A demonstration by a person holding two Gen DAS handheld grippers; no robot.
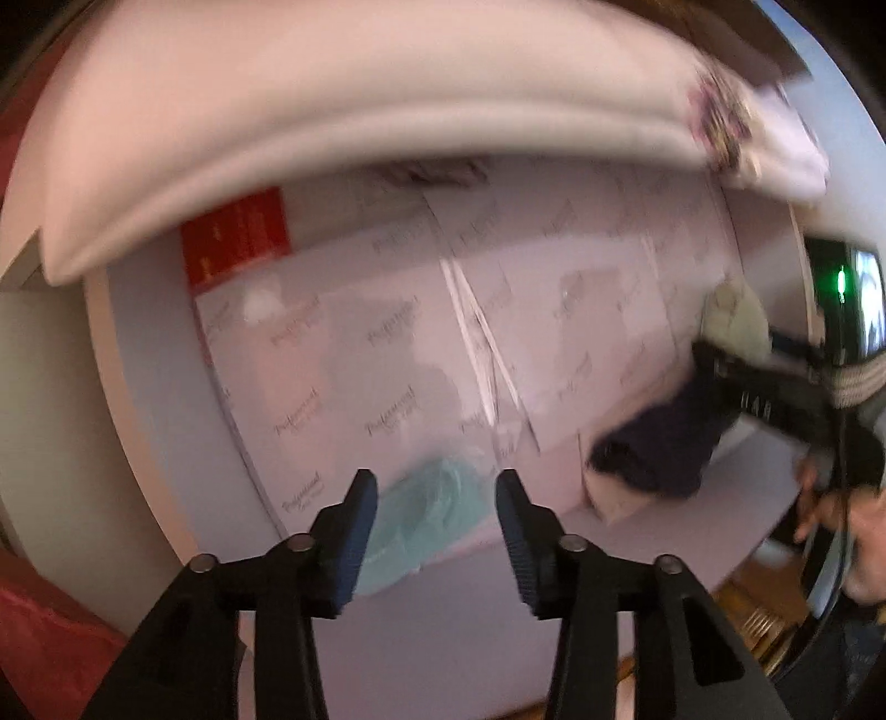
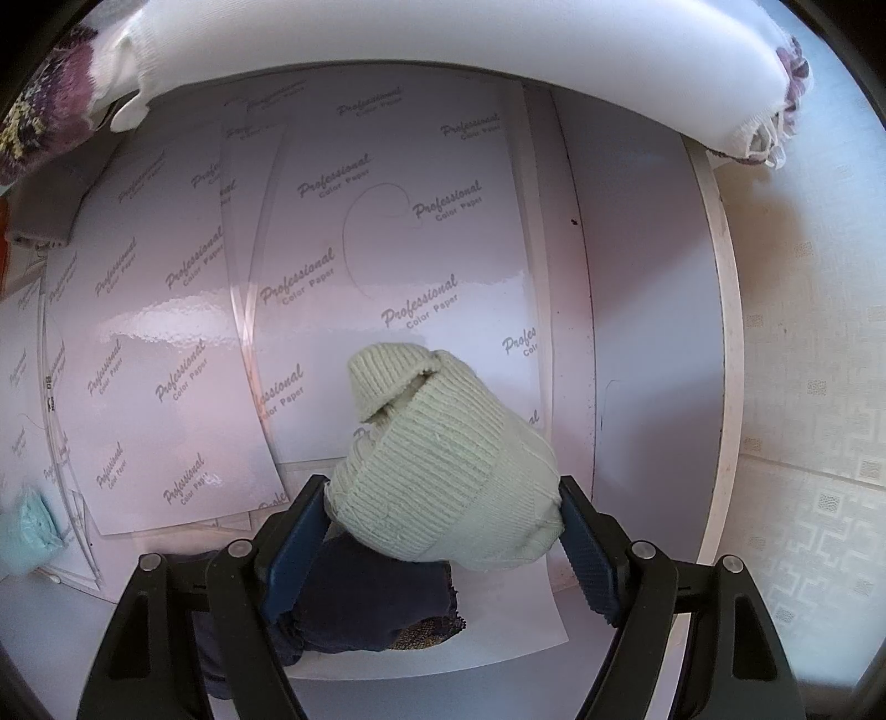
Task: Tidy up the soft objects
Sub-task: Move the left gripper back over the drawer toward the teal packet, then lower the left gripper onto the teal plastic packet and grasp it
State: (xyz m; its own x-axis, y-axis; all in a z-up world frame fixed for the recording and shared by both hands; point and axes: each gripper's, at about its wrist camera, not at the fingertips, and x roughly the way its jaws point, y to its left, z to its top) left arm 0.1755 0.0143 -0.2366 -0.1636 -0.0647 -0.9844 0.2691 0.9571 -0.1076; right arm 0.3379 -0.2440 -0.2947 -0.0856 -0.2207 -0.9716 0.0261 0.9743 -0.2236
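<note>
My left gripper (image 1: 434, 482) points down at the white sheets, its jaws apart. A crumpled teal soft thing (image 1: 437, 515) lies just below the gap, and the pads do not press on it. It also shows at the far left of the right wrist view as the teal thing (image 2: 27, 531). My right gripper (image 2: 443, 487) is shut on a pale cream ribbed knit piece (image 2: 443, 459), with both pads against its sides. Under it lies a dark navy cloth (image 2: 365, 598). In the left wrist view, the navy cloth (image 1: 659, 443) and the cream knit (image 1: 736, 321) sit at the right.
Glossy white printed paper sheets (image 2: 387, 249) cover the white surface. A long white cushion (image 2: 443, 33) with flowered ends runs across the back. A red box (image 1: 238, 232) stands at the back left. The surface's edge (image 2: 720, 332) runs down the right. A person's hand (image 1: 853, 526) holds the right gripper.
</note>
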